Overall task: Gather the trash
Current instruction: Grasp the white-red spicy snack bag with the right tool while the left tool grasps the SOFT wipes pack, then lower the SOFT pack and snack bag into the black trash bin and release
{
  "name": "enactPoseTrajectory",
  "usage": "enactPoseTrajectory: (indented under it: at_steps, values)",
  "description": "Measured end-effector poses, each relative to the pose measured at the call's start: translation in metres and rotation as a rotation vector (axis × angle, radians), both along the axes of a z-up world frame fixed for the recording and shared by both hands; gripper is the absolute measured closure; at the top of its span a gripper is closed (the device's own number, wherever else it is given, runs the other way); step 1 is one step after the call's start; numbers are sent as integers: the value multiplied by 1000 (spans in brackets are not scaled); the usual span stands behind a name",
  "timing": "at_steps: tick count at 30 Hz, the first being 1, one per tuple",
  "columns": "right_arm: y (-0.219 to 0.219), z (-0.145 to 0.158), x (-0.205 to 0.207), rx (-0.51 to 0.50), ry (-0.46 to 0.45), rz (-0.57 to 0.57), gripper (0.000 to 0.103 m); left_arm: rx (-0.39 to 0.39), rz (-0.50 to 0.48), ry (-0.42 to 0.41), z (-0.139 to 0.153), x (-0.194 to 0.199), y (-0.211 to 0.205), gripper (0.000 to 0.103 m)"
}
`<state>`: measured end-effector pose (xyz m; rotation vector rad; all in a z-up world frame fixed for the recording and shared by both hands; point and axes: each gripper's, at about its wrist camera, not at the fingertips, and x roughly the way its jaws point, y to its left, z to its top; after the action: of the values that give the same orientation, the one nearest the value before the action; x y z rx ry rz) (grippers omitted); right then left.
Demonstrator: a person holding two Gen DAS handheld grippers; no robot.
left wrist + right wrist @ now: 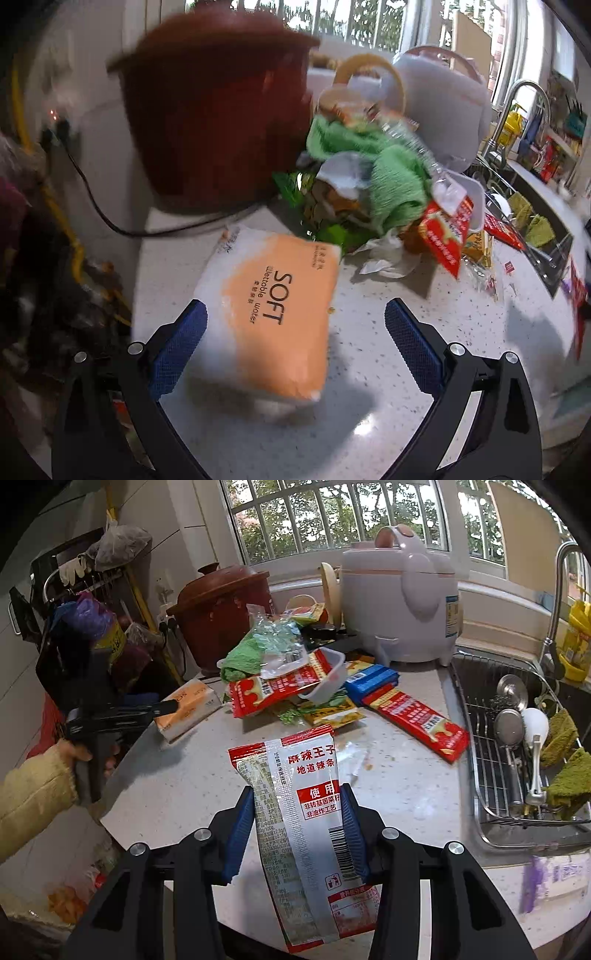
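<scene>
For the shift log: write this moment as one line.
right jaws: shut on red-and-white snack wrapper | left jaws: open over orange-and-white tissue pack | wrapper pile: on counter

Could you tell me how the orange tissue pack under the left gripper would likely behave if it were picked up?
The tissue pack looks soft and plastic-wrapped, so it would probably squash and feel light. Its glossy film may slip against the left gripper's wide-open blue pads.

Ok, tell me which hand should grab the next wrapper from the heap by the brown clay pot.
Left. Its gripper is open and holds nothing, hovering over the orange tissue pack beside the heap. The right gripper is already shut on the red-and-white snack wrapper, so it must drop that first.
</scene>
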<state>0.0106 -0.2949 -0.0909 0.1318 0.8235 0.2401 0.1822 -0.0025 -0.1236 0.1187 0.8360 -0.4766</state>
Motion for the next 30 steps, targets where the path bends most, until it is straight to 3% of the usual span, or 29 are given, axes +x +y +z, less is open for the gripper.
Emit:
enactPoseTrajectory:
  at_steps: [6,10,11,12,15,18,26,30]
  values:
    - [23,-2,12,-2,14,21,57,65,-12,10,-14,13,-5,8]
    - [36,-1,17,2,9,45,57,177,0,-5,-26,19,-11,9]
    - [40,-1,19,3,8,52,57,183,2,2,-28,21,-10,12]
    - [42,-1,19,4,6,55,57,178,5,14,-30,23,-7,24]
    - [48,-1,20,3,5,64,57,147,23,11,-28,22,-2,31]
    - [51,-1,20,4,3,69,57,166,40,-13,-25,19,-4,42]
    - [55,6,17,4,-27,67,57,158,93,-37,0,-32,-14,50]
    - [56,12,7,5,-39,59,57,155,100,-73,21,-89,-18,50]
